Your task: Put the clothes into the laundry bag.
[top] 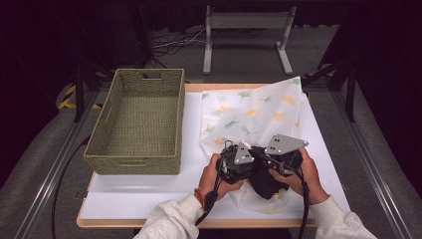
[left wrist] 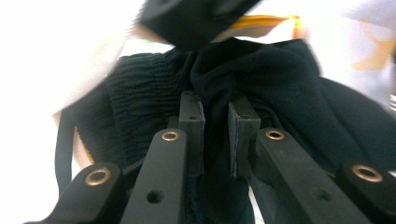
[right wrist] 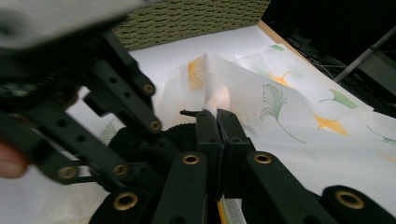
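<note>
A white mesh bag point(top: 249, 112) printed with ginkgo leaves lies on the right half of the table. At its near end a black garment point(top: 263, 185) is bunched between my two grippers, which meet there. My left gripper point(top: 251, 169) is shut on a fold of the black garment point(left wrist: 280, 93), which fills the narrow gap between its pads point(left wrist: 192, 116). My right gripper point(top: 266, 162) is shut on a raised edge of the mesh bag point(right wrist: 289, 121), holding it lifted; a zipper strip shows low between its jaws. The left gripper's linkage point(right wrist: 116, 107) crosses close in front of it.
An empty green woven basket point(top: 132, 165) stands on the table's left half, seen again beyond the bag point(right wrist: 187, 18). A white sheet point(top: 149, 194) covers the tabletop. A metal stand point(top: 246, 22) and cables lie on the floor behind the table.
</note>
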{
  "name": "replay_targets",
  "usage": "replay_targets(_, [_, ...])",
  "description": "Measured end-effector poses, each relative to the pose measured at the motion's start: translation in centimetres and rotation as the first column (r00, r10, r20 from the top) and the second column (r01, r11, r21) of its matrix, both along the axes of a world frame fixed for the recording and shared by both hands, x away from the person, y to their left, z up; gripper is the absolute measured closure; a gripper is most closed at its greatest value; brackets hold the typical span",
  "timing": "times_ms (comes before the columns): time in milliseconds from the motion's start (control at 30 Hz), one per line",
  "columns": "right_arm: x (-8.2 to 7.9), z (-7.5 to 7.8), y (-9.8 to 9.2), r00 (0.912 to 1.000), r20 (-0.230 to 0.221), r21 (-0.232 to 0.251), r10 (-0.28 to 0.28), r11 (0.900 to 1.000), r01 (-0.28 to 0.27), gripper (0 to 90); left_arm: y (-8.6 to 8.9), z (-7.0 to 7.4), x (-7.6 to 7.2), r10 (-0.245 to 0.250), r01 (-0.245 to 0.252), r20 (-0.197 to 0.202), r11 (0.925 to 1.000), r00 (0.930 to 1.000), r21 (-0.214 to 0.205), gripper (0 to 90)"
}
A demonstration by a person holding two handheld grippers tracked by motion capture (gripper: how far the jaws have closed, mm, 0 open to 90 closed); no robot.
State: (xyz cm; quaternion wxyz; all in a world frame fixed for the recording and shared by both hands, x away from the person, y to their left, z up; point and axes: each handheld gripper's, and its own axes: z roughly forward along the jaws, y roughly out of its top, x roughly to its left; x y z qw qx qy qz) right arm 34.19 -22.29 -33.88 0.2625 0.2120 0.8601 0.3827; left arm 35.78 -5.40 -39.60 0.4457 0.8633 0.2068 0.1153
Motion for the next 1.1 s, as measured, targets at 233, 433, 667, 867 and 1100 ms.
replay_targets(233, [-0.1, -0.1, 0.0, 0.9999, -0.008, -0.002, 0.007, 1.0, -0.007, 89.5, -0.2, -0.6, 0.8, 0.031, -0.032, -0.023, 0.9991, 0.9992, -0.029, 77.9])
replay_targets(433, [0.2, -0.1, -0.6, 0.9999, -0.006, 0.003, -0.015, 0.9999, 0.015, 89.5, 0.6, -0.2, 0.1, -0.01, 0.009, -0.016, 0.9981, 0.9998, -0.061, 71.4])
replay_targets(667, [0.3, 0.0, -1.1, 0.9995, -0.002, 0.01, -0.031, 0.9995, 0.031, 89.5, 2.5, 2.0, -2.2, -0.064, 0.065, 0.017, 0.9962, 0.9978, -0.058, 62.5])
replay_targets(867, [0.3, 0.0, -1.1, 0.9995, -0.001, 0.012, -0.033, 0.9994, 0.033, 89.4, 3.1, 3.0, -4.2, -0.113, 0.115, 0.038, 0.9918, 0.9928, -0.056, 64.1])
replay_targets(1100, [0.4, -0.2, -0.7, 0.9997, -0.009, 0.002, -0.021, 0.9998, 0.021, 89.4, 1.4, 1.1, -5.2, -0.174, 0.174, -0.016, 0.9822, 0.9847, 0.07, 79.1])
